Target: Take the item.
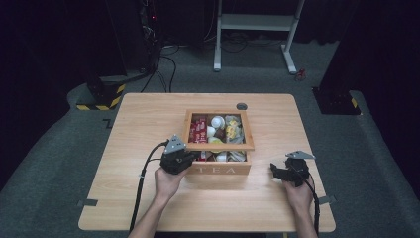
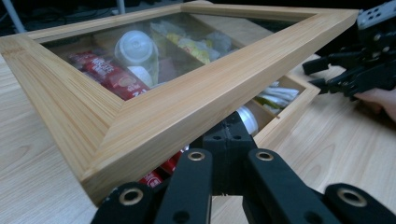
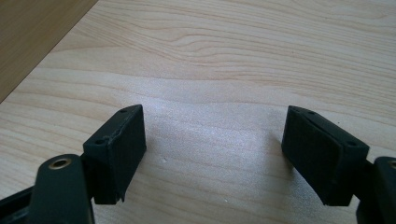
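Observation:
A wooden tea box [image 1: 225, 168] marked TEA stands at the table's middle. Its glass-windowed lid [image 1: 220, 147] is tilted up at the front, leaving a gap over the box. Inside lie red packets [image 2: 107, 74], white cups [image 2: 135, 46] and yellow sachets [image 2: 196, 46]. My left gripper [image 1: 185, 157] is at the box's front left corner. Its jaws are shut, and the left gripper [image 2: 229, 140] pokes under the raised lid frame [image 2: 187, 102]. My right gripper [image 1: 273, 171] rests low to the right of the box. The right gripper [image 3: 215, 144] stands open over bare table [image 3: 233, 46], nothing between its pads.
A small dark disc [image 1: 241, 106] lies on the table behind the box. On the floor beyond are a white desk frame [image 1: 255, 22], cables and a yellow-and-black striped base [image 1: 101, 96]. The right gripper [image 2: 327, 77] also appears past the box's right corner.

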A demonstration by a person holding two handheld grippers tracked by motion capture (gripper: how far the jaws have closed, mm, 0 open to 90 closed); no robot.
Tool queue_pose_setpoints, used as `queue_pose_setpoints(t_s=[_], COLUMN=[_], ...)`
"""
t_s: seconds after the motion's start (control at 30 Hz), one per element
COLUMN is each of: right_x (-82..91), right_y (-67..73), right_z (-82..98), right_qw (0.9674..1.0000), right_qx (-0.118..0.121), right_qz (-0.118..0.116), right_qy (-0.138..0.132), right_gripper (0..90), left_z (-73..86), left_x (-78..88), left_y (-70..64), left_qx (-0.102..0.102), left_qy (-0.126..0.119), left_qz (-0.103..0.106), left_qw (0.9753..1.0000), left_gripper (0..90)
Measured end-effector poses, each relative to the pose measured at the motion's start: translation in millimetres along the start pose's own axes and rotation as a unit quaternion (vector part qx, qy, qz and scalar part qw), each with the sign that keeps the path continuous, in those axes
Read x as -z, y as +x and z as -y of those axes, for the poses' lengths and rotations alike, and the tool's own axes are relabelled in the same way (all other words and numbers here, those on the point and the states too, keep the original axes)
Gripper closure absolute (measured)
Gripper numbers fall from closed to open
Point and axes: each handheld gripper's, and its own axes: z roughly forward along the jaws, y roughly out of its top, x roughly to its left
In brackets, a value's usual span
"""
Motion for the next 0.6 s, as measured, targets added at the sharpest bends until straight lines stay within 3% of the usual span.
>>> queue_pose_setpoints(t_s=[0.13,0.6], right_x=[0.0,-0.4], right_y=[0.0,0.5], right_z=[0.0,-0.3], right_qw=[1.0000,1.0000], right_qx=[0.000,-0.001], right_qz=[0.000,0.002], right_qy=[0.000,-0.001], right_gripper=[21.6,21.5], left_z=[-4.7,-25.6], left_x=[0.0,3.3], left_y=[-0.9,2.7], left_qx=[-0.016,-0.015], left_qy=[0.003,-0.003], left_qz=[-0.009,-0.005], left_qw=[0.9998,0.9999], left_gripper=[90.0,90.0])
